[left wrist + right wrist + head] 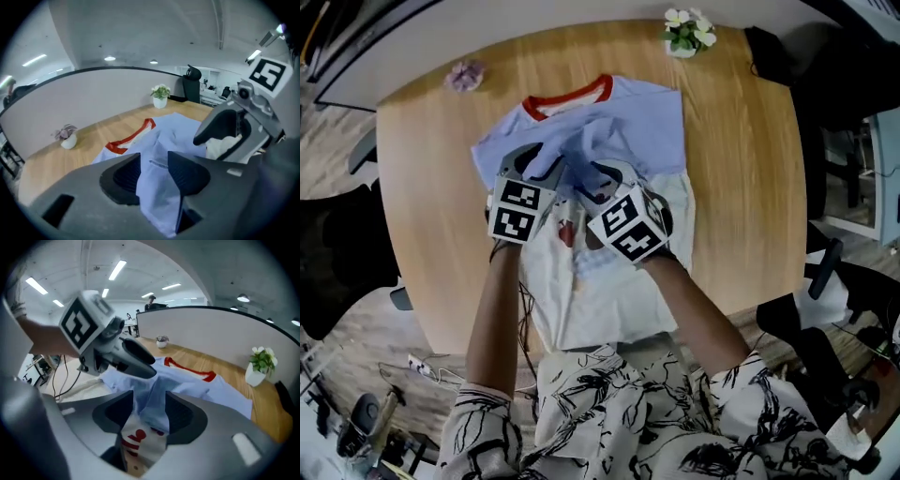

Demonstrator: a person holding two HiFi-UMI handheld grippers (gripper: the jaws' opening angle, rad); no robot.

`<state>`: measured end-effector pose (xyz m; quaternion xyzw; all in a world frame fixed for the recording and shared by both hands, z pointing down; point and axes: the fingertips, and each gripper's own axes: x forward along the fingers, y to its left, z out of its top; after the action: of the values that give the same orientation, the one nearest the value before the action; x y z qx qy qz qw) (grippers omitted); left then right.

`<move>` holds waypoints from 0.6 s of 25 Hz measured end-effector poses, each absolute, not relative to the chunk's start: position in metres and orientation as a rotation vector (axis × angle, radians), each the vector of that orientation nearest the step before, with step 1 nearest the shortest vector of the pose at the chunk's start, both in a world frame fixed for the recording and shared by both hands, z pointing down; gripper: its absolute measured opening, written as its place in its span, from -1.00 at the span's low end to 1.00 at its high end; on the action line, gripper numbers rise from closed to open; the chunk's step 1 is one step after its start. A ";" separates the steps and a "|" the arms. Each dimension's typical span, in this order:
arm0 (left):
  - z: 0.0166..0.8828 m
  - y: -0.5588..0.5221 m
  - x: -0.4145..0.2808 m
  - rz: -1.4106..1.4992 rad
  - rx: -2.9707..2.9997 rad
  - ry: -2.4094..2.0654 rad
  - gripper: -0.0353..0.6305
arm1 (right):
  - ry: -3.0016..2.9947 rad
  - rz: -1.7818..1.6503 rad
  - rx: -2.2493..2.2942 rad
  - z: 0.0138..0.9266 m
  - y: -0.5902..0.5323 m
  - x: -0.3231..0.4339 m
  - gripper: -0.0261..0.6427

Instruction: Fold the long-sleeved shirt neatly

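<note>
The long-sleeved shirt (633, 131) lies flat on the round wooden table (422, 197), red collar (567, 99) at the far side, light blue top over a white body (600, 300). A blue sleeve is folded in across the chest. Both grippers hover side by side over that fold. In the head view my left gripper (536, 165) is at the left, my right gripper (598, 178) beside it. My left gripper (154, 165) stands open with blue cloth lying loose between its jaws. My right gripper (149, 408) is open too, over blue cloth and a red print.
A white-flowered plant (687, 30) stands at the table's far edge and a small purple plant (465, 75) at the far left. A dark bag (773, 52) rests at the far right rim. Office chairs and cables surround the table.
</note>
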<state>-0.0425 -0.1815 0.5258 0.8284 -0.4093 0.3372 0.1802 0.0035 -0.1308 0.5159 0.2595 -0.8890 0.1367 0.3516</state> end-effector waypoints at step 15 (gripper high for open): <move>0.509 -0.202 -0.009 0.936 2.405 -1.022 -0.84 | -2.291 0.455 1.006 0.510 -0.140 0.042 -0.83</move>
<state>-0.0087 -0.2017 0.5088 0.8520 -0.3620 0.3316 0.1821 0.0420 -0.1399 0.5099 0.3779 -0.8608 0.1708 0.2950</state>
